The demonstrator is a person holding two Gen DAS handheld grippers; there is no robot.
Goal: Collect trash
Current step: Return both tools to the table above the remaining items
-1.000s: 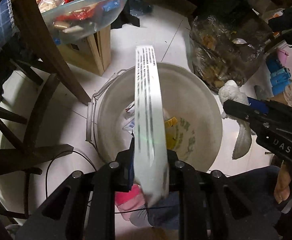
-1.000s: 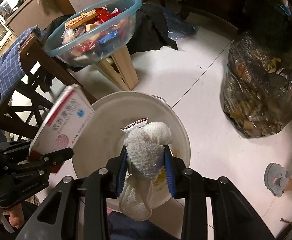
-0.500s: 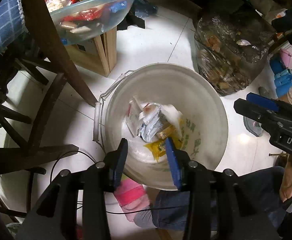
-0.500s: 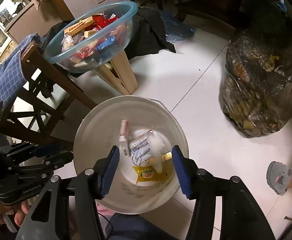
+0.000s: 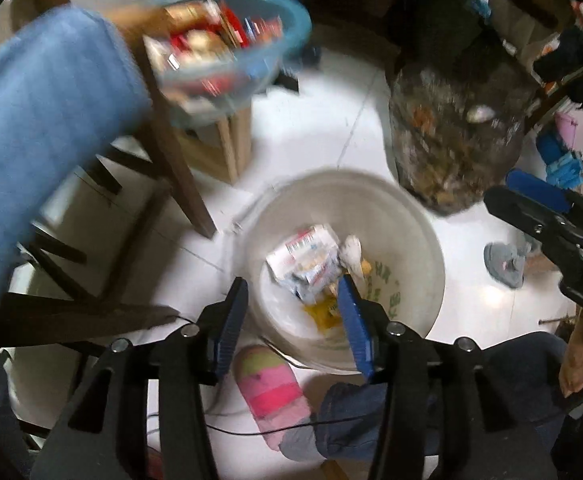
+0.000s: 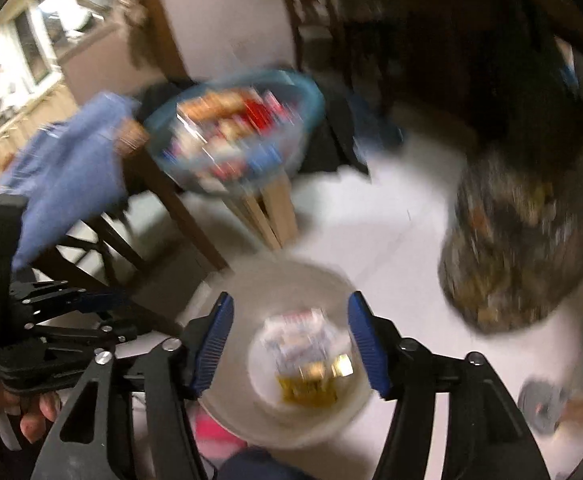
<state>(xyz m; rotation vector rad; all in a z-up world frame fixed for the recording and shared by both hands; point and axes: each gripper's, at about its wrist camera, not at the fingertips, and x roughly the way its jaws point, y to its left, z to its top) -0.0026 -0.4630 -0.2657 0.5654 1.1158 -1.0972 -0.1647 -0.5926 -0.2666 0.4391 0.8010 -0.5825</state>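
Our left tongs (image 5: pixel 291 312) over the bucket (image 5: pixel 419 216)
We see them parted, having just opened, nothing between; a carton (image 5: pixel 303 258) and wrappers (image 5: pixel 323 314) lie in the bucket.

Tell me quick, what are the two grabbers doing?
Left gripper: open, holding nothing; its jaws have just been opening above the white bucket.
Right gripper: open, holding nothing; its jaws have just been opening too.

Left tongs (image 5: pixel 293 312), right tongs (image 6: pixel 289 340): blk frames, blue ribbed pads, silver screws; person wears jeans, pink striped sock (image 5: pixel 271 388).
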